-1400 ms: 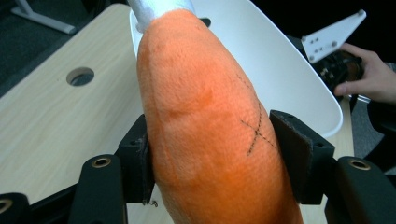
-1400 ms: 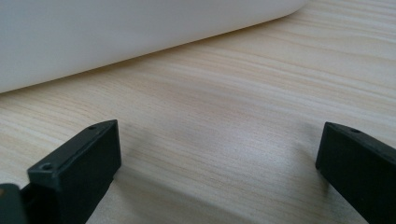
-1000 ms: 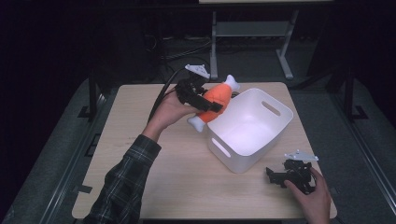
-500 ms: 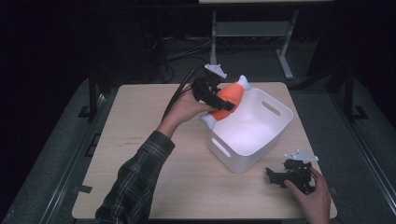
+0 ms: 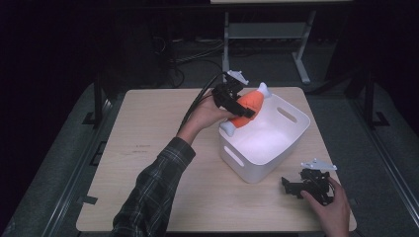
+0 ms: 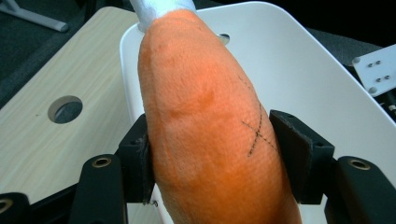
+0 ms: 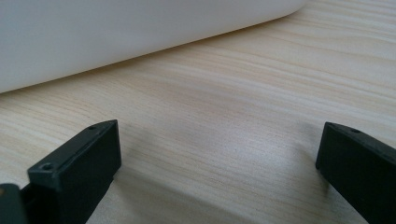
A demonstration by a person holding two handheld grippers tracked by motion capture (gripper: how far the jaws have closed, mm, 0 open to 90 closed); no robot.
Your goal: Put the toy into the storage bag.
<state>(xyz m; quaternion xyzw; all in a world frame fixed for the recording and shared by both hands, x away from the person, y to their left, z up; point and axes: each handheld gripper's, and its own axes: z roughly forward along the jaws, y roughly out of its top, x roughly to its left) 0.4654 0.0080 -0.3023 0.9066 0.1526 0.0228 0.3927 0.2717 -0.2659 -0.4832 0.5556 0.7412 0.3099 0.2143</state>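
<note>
Dark room, pale wooden table, and the orange toy is up over the tub!
Left gripper pinches the orange plush toy across its middle, both pads pressed into the fabric, holding it tilted above the near-left rim of the white tub, white tip pointing away. Over at the table's near right corner, the right gripper rests on the wood with its jaws spread wide, nothing between them, just beside the tub's wall.
</note>
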